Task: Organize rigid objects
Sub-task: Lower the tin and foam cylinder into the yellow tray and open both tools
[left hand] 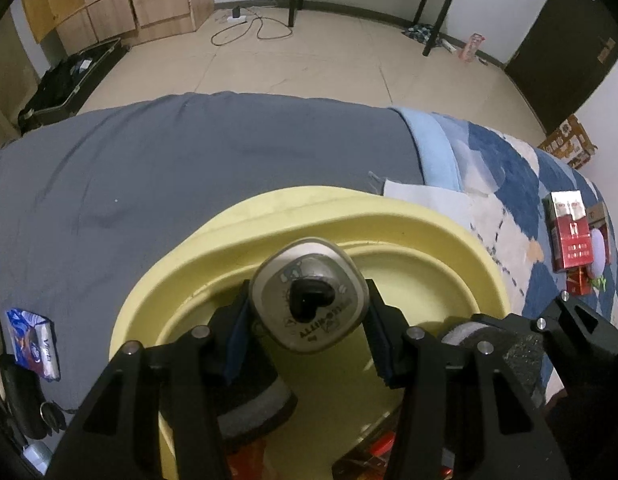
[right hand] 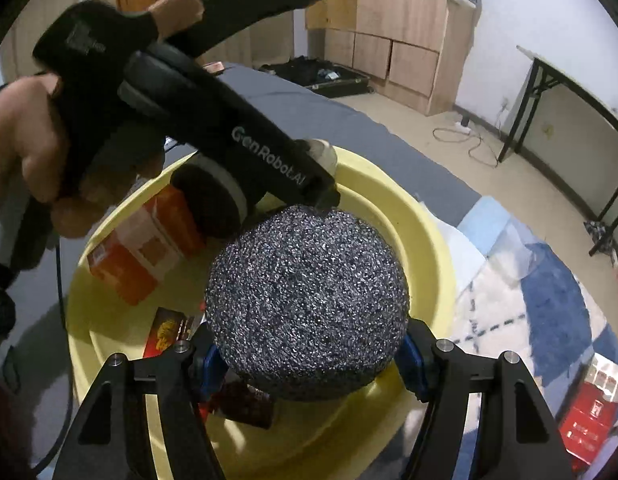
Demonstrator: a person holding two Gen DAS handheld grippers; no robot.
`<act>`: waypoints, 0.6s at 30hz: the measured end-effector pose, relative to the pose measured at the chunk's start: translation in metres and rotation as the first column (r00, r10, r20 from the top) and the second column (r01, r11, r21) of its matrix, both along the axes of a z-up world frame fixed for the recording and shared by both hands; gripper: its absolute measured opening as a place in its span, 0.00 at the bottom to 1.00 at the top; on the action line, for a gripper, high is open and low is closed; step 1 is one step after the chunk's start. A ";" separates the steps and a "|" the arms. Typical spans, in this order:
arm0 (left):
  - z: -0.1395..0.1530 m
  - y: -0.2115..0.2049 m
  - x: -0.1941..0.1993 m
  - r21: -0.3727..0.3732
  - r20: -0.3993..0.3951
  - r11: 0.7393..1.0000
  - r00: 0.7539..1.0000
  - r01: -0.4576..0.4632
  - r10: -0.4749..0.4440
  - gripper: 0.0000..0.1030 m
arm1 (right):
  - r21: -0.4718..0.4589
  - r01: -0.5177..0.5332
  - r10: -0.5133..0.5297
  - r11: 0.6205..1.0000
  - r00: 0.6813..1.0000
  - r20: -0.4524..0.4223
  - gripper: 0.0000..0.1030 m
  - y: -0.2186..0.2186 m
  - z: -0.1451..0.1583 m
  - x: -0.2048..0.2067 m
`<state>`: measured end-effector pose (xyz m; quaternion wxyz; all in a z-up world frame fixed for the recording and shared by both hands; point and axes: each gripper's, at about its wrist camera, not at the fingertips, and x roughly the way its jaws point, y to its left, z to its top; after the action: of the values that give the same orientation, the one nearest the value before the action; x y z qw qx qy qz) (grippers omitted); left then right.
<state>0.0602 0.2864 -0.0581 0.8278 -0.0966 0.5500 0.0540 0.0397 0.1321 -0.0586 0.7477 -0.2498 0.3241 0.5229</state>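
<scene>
A: Your left tongs [left hand: 307, 316] are closing their blue pads on the sides of a grey bottle with a square cap [left hand: 308, 298], holding it over the yellow basin [left hand: 441, 232]. Your right tongs [right hand: 309, 360] are gripping a dark speckled ball [right hand: 307, 300], also above the basin.

B: Which step am I doing?

A: You seem to be dropping both things into the basin, which is sitting on the bed. Next, I judge, you are needing to lower each one and spread the pads.

B: What is lying in the way?

A: Inside the basin an orange box [right hand: 145, 252], a round dark pad [right hand: 213, 200] and small dark packets [right hand: 245, 404] are already taking up room. Your left hand [right hand: 25, 152] and its tool are crossing just above the ball, so the two are crowding each other. A red carton [left hand: 571, 236] is waiting on the patterned quilt [left hand: 505, 160], and a blue packet [left hand: 33, 342] on the grey sheet [left hand: 189, 168].
</scene>
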 end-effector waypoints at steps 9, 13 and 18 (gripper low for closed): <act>0.000 -0.005 -0.002 0.027 0.011 1.000 1.000 0.013 -0.014 0.52 | -0.035 -0.066 0.067 0.997 0.998 0.019 0.67 0.004 -0.013 -0.005; 0.001 -0.015 -0.005 0.002 -0.008 0.999 0.999 0.054 -0.054 0.52 | -0.036 -0.064 0.064 0.997 0.998 -0.003 0.67 -0.004 -0.006 -0.002; 0.006 -0.010 -0.010 -0.028 -0.002 0.999 0.999 0.041 -0.041 0.52 | -0.020 -0.056 0.056 0.998 0.998 -0.024 0.66 0.001 -0.008 -0.005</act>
<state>0.0501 0.2765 -0.0518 0.8267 -0.0966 0.5535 0.0294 0.0351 0.1329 -0.0666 0.7263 -0.2607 0.3310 0.5431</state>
